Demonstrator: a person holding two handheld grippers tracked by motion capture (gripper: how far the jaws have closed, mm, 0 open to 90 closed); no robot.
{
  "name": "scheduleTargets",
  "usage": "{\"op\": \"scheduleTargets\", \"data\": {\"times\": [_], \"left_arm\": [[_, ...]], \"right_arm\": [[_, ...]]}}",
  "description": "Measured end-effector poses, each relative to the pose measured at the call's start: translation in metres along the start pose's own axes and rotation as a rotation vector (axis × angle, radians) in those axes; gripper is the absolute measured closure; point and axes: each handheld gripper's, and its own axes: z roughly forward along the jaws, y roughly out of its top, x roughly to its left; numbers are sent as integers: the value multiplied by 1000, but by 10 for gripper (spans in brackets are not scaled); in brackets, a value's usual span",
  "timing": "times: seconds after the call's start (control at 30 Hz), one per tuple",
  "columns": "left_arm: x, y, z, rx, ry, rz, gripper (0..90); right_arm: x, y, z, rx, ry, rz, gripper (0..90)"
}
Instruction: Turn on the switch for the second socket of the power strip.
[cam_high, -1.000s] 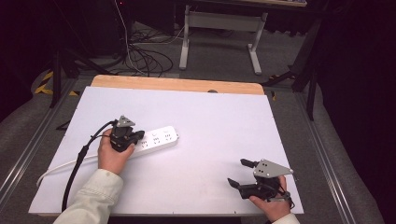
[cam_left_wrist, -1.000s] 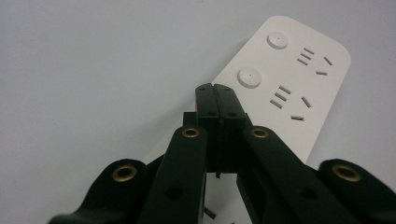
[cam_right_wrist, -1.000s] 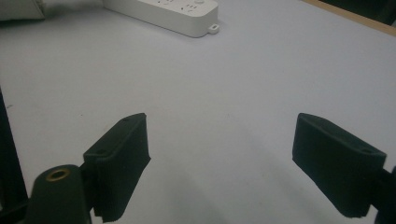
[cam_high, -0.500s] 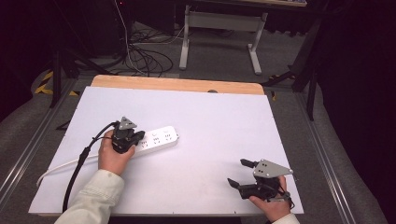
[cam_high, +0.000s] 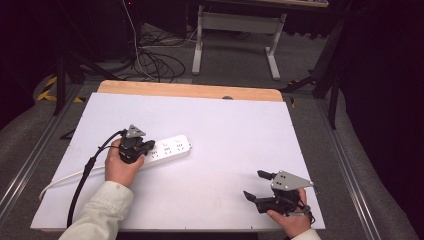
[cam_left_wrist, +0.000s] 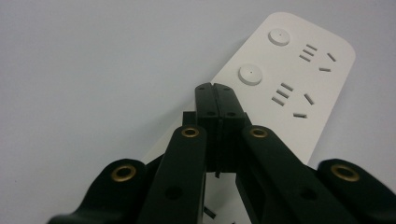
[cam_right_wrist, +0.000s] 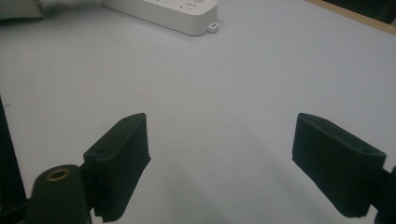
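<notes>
The white power strip (cam_high: 167, 150) lies flat on the white table (cam_high: 235, 130), left of centre, its cord running off toward the table's left edge. My left gripper (cam_left_wrist: 215, 98) sits right over its near end, jaws pressed together with nothing between them. Tips closed into one blunt point like that, my guess is I'm set up to press something, maybe one of those round buttons (cam_left_wrist: 250, 73) just ahead of the tips, or simply to pin the strip down so it can't slide. Whether the tips actually touch the casing, I can't tell. Over at the near right corner, my right gripper (cam_right_wrist: 233, 158) hangs low above bare table, jaws spread wide, holding nothing, well apart from the strip. It looks parked out of the way, open and ready if I need it.
</notes>
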Motion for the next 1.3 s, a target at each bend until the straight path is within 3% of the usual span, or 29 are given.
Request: {"op": "scheduleTargets", "data": {"times": [0.17, 0.43, 0.53, 0.6, 0.63, 0.73, 1.03, 1.3], "left_arm": [[0, 0, 0, 1, 8, 1, 900], [0, 1, 2, 6, -20, -19, 900], [-2, 1, 2, -1, -5, 23, 900], [-1, 1, 0, -4, -16, 6, 900], [-2, 1, -4, -9, 3, 3, 900], [-2, 2, -8, -23, 4, 11, 900], [-5, 8, -29, -73, -19, -4, 900], [-8, 16, -42, -82, -17, 18, 900]], "right_arm": [[0, 0, 0, 0, 0, 1, 191], [0, 0, 0, 0, 0, 3, 190], [0, 0, 0, -1, -1, 3, 191], [0, 0, 0, -3, -1, 6, 191], [-1, 0, 0, -2, -1, 5, 190], [-1, -1, 0, -3, -1, 8, 191], [-1, -1, 0, -2, -2, 11, 191], [-2, -1, 0, -2, -3, 12, 191]]}}
